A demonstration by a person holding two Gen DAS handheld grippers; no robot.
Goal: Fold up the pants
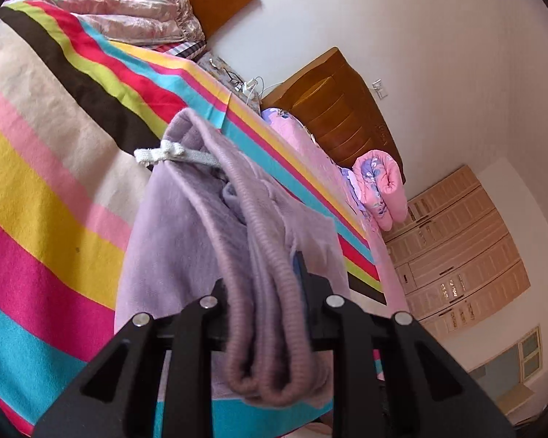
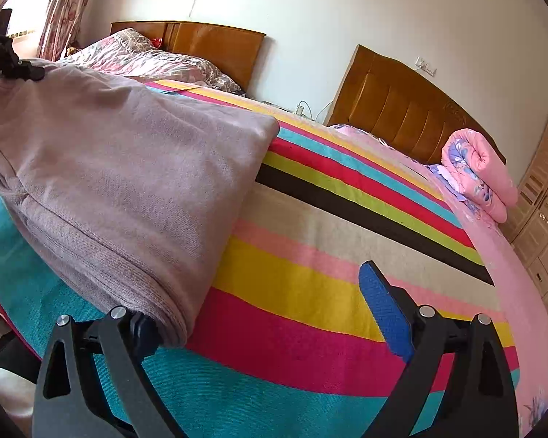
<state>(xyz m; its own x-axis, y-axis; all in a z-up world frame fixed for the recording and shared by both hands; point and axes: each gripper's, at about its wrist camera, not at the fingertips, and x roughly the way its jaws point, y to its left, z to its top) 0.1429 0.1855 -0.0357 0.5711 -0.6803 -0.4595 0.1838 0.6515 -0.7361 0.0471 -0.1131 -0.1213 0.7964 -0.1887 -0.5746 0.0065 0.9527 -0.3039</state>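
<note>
The left gripper [image 1: 266,292] is clamped on the lilac pants [image 1: 201,226], its two black jaws squeezing the doubled ribbed waistband [image 1: 270,346], which bulges out toward the camera at about 6 o'clock in the left wrist view. From there the cloth runs away toward 11 o'clock, where a white drawstring [image 1: 171,155] with a knot sticks out to the side. In the right wrist view the pants [image 2: 128,182] lie folded on the striped blanket [image 2: 310,292] of the bed, filling the frame from 9 to 11 o'clock, with one corner lifted by the other gripper [image 2: 14,65] at 10 o'clock. The right gripper [image 2: 266,314] is released – its jaws stand wide apart, the blue pad [image 2: 383,314] bare at 4 o'clock, the other finger touching the pants' near folded edge at 7 o'clock. Beyond the blanket, at 2 o'clock, a rolled pink quilt [image 2: 478,171] sits near a wooden headboard [image 2: 394,109].
</note>
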